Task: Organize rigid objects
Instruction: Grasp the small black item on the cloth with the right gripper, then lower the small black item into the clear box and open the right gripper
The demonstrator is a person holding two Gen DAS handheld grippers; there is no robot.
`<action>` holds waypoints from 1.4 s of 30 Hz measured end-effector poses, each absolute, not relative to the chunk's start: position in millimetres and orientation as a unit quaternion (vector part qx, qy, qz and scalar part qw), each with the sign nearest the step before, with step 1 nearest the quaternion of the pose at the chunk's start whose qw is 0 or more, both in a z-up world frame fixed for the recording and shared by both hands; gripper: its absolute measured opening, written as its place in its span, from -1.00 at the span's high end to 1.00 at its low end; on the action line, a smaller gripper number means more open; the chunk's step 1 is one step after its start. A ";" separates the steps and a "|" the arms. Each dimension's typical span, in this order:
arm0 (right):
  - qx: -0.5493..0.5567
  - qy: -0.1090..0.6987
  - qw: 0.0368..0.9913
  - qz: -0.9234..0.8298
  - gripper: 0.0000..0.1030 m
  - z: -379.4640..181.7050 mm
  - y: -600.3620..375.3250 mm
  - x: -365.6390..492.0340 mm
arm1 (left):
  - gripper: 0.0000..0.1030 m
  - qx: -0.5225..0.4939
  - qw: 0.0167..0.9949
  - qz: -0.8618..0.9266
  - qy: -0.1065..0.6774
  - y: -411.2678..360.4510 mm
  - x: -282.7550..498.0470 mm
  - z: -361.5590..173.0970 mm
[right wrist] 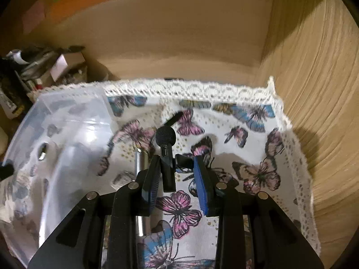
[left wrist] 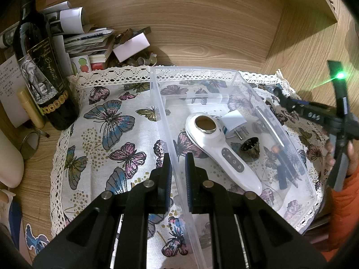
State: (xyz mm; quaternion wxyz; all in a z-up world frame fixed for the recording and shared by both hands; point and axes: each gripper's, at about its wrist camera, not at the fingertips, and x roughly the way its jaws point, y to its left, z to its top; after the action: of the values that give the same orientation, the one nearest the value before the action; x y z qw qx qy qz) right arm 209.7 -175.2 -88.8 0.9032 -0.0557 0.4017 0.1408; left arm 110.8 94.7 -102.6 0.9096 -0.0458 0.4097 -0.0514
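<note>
Our right gripper (right wrist: 177,179) carries a small black clip-on microphone (right wrist: 166,157), its foam ball at twelve o'clock of the fingers and its slim body down between the pads. The left finger (right wrist: 152,183) presses against the body; the blue-padded right finger (right wrist: 203,186) seems to meet the clip sticking out sideways, so we judge the fingers pinching it, though the contact on that side is partly hidden. It hangs above the butterfly cloth (right wrist: 246,134), with the clear plastic bin (right wrist: 67,134) at nine o'clock.

In the left view, our left gripper (left wrist: 178,168) straddles the near wall of the bin (left wrist: 166,121), fingers a little apart with the wall between them; we cannot tell whether they bite on it. Inside lie a white handheld massager (left wrist: 215,148), a white plug adapter (left wrist: 233,123), a small dark metal cup (left wrist: 250,149) and a dark pen-like piece (left wrist: 281,170). A wine bottle (left wrist: 44,74) stands at ten o'clock on the desk (left wrist: 33,157).

The microphone looks light and stiff, its plastic shell likely smooth, so the grip probably wants firm pressure on the flat body, never on the soft foam, which would squash and slip. Lowering it into the free corner near the bin's far wall seems safest.
</note>
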 end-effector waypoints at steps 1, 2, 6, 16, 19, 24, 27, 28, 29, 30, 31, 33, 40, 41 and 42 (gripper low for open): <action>-0.056 0.397 0.905 0.143 0.48 -83.9 -174.1 208.7 | 0.81 -0.046 0.910 -0.051 0.410 94.5 110.8 -102.6; -0.057 0.391 0.907 0.146 0.48 -79.2 -173.7 206.6 | 0.81 -0.046 0.910 -0.052 0.410 95.0 110.9 -102.6; -0.063 0.365 0.915 0.161 0.47 -62.9 -166.5 196.4 | 0.81 -0.046 0.910 -0.052 0.410 95.0 110.9 -102.6; -0.084 0.325 0.917 0.216 0.47 -37.6 -131.3 171.9 | 0.81 -0.046 0.910 -0.052 0.410 94.6 110.8 -102.7; -0.095 0.324 0.911 0.236 0.47 -38.9 -118.6 163.9 | 0.81 -0.046 0.910 -0.052 0.410 94.9 111.0 -102.6; -0.114 0.338 0.895 0.266 0.47 -50.1 -97.0 157.6 | 0.81 -0.046 0.910 -0.052 0.410 94.9 111.1 -102.6; -0.128 0.349 0.886 0.277 0.47 -59.4 -84.8 156.1 | 0.81 -0.045 0.910 -0.052 0.410 94.8 111.6 -102.7; -0.132 0.352 0.884 0.279 0.47 -61.5 -82.8 155.3 | 0.81 -0.046 0.910 -0.052 0.410 94.6 111.6 -102.7; -0.136 0.356 0.881 0.280 0.47 -64.0 -79.9 155.0 | 0.81 -0.045 0.910 -0.052 0.410 94.7 111.6 -102.7; -0.140 0.361 0.878 0.281 0.47 -67.2 -77.2 155.2 | 0.81 -0.046 0.910 -0.052 0.410 94.8 111.6 -102.7; -0.144 0.368 0.875 0.281 0.47 -70.5 -75.0 155.8 | 0.81 -0.046 0.910 -0.052 0.410 94.7 111.6 -102.7; -0.146 0.380 0.868 0.284 0.47 -76.2 -71.4 157.1 | 0.81 -0.046 0.910 -0.052 0.410 94.7 111.6 -102.7; -0.171 0.407 0.851 0.285 0.47 -90.4 -60.7 158.5 | 0.81 -0.047 0.910 -0.052 0.409 94.1 111.8 -102.3; -0.174 0.408 0.850 0.285 0.47 -91.4 -59.9 158.4 | 0.81 -0.047 0.910 -0.052 0.409 94.2 111.8 -102.3; -0.176 0.409 0.849 0.284 0.47 -92.2 -59.1 157.9 | 0.81 -0.047 0.910 -0.052 0.409 94.3 111.8 -102.3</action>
State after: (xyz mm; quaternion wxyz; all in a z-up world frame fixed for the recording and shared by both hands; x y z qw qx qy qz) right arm 157.9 -59.1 -92.2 0.8490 -0.1761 0.4090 0.2843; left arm 111.8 94.3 -102.3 0.9096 -0.0472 0.4095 -0.0521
